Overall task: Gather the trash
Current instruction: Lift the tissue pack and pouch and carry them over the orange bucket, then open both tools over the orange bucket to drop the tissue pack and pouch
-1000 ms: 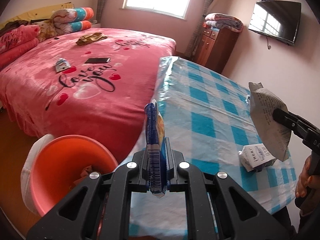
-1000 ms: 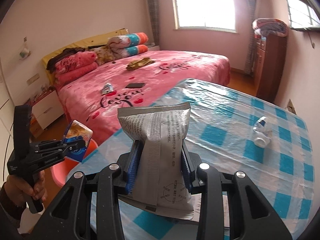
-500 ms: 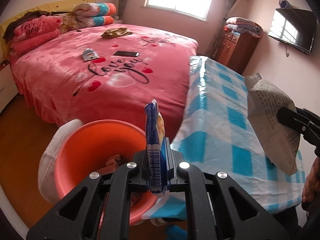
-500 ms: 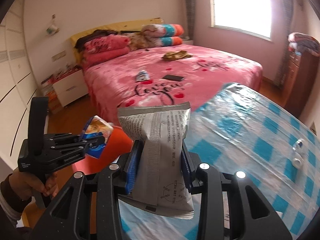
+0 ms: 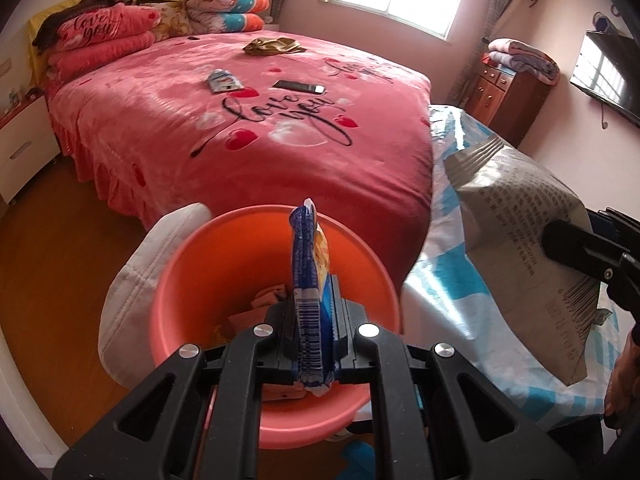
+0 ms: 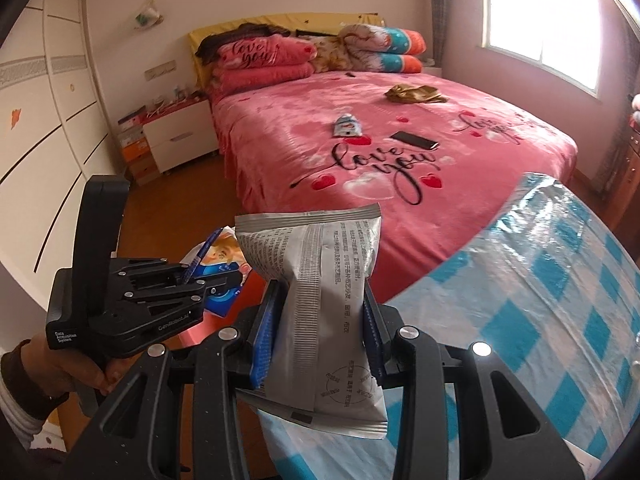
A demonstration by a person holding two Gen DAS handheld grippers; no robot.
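Left gripper [image 5: 316, 332] is clamped on a blue wrapper [image 5: 310, 280] directly over the orange bin [image 5: 192, 264]. Right gripper [image 6: 318, 332] pinches a silver pouch [image 6: 316, 276] mid-body. Both look light, crinkly, slippery; best gripped flat.

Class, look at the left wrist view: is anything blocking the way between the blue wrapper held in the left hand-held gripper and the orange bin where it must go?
Nothing visible blocks it. The blue wrapper, clamped in the left hand-held gripper, sits directly over the open mouth of the orange bin, which has some trash at the bottom.
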